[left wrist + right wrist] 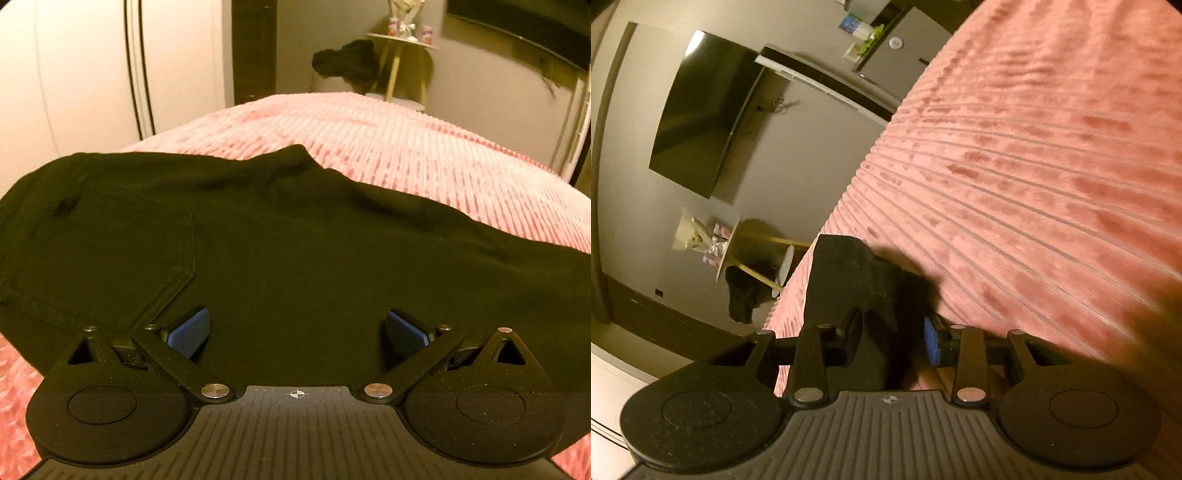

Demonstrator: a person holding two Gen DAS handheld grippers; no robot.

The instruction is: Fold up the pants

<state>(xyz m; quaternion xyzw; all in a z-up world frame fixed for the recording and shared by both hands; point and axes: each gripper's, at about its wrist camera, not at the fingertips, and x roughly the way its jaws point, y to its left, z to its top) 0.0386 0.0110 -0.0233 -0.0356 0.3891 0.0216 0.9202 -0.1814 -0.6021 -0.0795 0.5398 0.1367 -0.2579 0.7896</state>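
Black pants lie spread across the pink ribbed bedspread, a back pocket showing at the left. My left gripper hovers just above them with its blue pads far apart and nothing between them. In the right wrist view, a bunched end of the black pants runs between the pads of my right gripper, which is shut on the fabric above the bedspread near the bed's edge. The view is rolled sideways and blurred at the right.
A small round side table with a bouquet stands beyond the bed, and a dark heap of clothing lies beside it. A wall-mounted television hangs opposite. White wardrobe doors stand at the left.
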